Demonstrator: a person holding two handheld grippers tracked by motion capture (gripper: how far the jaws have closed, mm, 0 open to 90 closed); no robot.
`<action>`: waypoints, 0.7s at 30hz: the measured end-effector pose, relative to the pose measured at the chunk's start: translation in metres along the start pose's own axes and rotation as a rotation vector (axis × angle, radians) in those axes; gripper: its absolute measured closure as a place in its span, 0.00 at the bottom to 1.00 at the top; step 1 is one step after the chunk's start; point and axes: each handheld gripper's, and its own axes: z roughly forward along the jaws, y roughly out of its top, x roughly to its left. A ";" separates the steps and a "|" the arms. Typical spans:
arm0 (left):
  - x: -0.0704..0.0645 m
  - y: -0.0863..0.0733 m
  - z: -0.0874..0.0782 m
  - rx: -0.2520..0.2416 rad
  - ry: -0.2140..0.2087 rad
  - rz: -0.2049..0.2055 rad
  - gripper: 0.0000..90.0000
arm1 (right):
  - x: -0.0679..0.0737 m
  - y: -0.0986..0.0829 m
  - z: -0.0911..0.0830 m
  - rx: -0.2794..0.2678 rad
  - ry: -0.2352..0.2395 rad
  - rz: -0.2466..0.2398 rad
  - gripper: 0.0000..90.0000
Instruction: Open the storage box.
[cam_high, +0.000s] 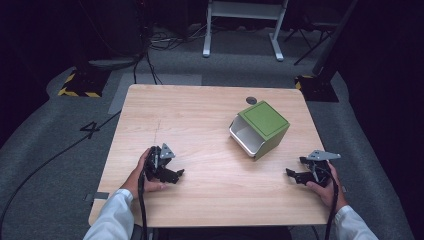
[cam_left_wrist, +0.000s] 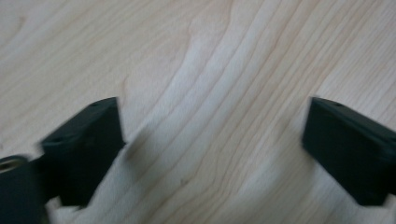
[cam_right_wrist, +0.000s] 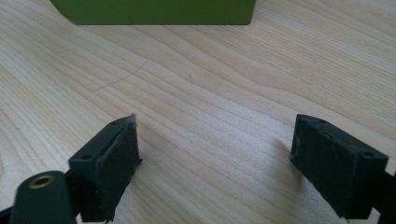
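A green box (cam_high: 260, 129) lies on its side at the right middle of the wooden table (cam_high: 200, 115), its white open mouth facing the front left. Its green wall (cam_right_wrist: 154, 10) fills the top of the right gripper view. My left gripper (cam_high: 176, 174) rests low over the table at the front left, open, with bare wood between its jaws (cam_left_wrist: 212, 140). Near the front right edge my right gripper (cam_high: 295, 175) is open too, aimed toward the box with nothing between its jaws (cam_right_wrist: 215, 154).
A small dark round mark (cam_high: 251, 100) sits on the table behind the box. Beyond the table are grey carpet, cables, a white frame (cam_high: 245, 22) and stands with yellow-black bases (cam_high: 80, 82).
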 end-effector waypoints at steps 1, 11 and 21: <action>-0.001 0.002 0.001 0.011 -0.013 0.022 0.22 | 0.000 0.000 0.000 0.000 -0.001 0.000 0.17; -0.010 0.032 -0.002 -0.082 -0.099 0.084 0.20 | 0.000 0.001 0.001 0.001 -0.001 -0.001 0.17; -0.023 0.055 -0.001 -0.133 -0.118 0.117 0.24 | 0.000 0.001 0.001 0.000 -0.002 0.000 0.17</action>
